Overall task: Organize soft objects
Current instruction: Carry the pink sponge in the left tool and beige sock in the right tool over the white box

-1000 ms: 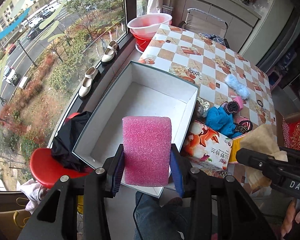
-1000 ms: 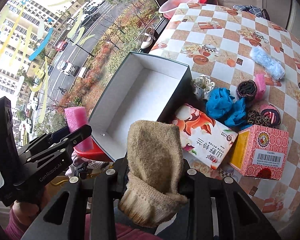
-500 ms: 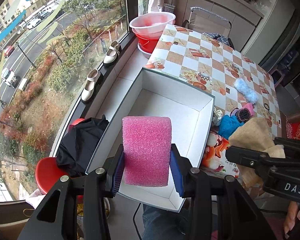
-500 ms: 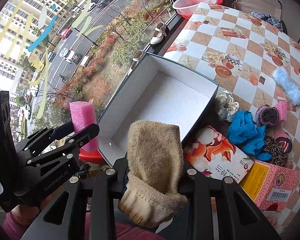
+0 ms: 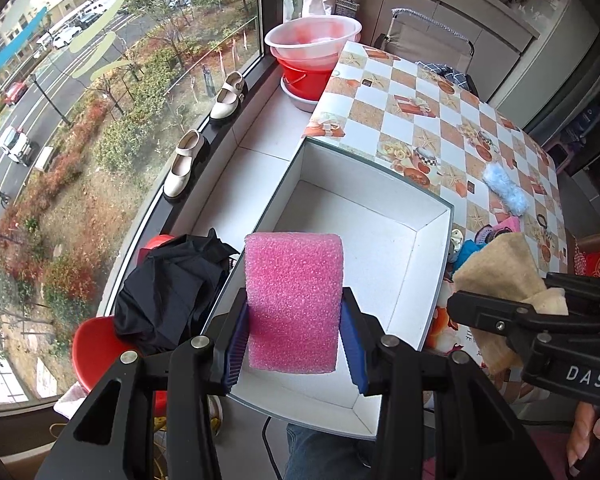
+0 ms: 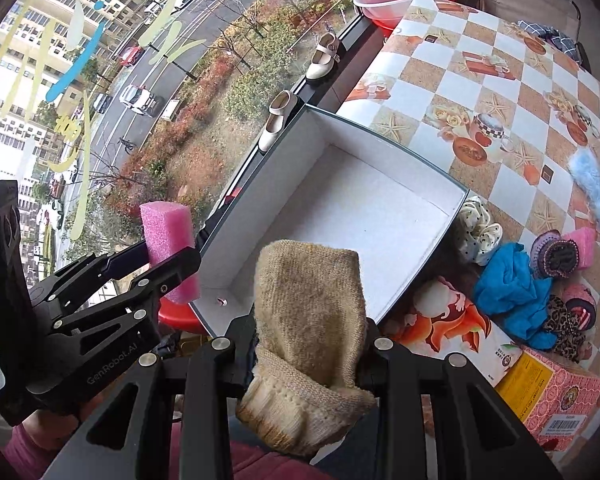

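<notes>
Pinching pink sponge point(image 5: 294, 300), left claw point(image 5: 295, 344) clamped.

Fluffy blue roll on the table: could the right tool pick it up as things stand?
Probably not yet. The right tool is shut on a beige sock, so nothing can be gripped until that is dropped. The blue roll itself lies uncovered on the table.

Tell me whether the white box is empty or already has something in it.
Empty. The white box shows only bare white floor in both views; the pink sponge and beige sock are each clamped in a gripper, not inside.
</notes>
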Motion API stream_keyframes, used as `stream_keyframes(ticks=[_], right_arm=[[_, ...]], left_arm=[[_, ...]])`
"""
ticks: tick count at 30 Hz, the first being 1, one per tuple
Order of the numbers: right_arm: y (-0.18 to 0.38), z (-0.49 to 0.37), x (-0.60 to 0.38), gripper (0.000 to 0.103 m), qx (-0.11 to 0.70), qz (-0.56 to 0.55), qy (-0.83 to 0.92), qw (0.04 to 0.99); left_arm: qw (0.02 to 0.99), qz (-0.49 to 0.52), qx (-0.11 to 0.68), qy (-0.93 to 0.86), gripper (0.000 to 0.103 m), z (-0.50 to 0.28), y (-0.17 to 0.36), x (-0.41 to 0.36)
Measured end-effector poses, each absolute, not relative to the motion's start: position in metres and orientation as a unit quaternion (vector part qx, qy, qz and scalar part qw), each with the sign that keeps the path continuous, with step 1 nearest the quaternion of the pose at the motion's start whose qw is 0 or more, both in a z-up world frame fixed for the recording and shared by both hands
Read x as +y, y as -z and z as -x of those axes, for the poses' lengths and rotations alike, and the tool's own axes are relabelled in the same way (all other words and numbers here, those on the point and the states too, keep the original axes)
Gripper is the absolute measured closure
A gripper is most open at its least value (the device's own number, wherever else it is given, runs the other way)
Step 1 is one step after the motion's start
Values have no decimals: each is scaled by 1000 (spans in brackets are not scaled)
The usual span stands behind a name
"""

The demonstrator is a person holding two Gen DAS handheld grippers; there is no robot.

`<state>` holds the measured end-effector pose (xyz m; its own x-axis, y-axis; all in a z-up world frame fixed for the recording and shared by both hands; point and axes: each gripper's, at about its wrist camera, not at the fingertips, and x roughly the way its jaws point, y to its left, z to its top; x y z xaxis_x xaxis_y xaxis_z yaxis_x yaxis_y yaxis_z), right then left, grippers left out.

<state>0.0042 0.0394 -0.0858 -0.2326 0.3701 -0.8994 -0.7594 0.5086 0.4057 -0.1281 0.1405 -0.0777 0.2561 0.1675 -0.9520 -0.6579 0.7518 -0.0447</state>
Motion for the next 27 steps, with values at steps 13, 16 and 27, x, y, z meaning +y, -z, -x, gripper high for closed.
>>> stream_keyframes(ticks=[13, 16, 27], right_arm=[[89, -15, 59, 70, 636, 151, -462, 599], [91, -14, 63, 69, 640, 150, -459, 598], [95, -15, 73, 69, 646, 146, -445, 603]], left_arm=[[763, 217, 552, -256, 57, 114, 80, 156], [762, 218, 555, -252, 57, 115, 82, 160], [754, 214, 576, -230, 57, 111, 100, 173]])
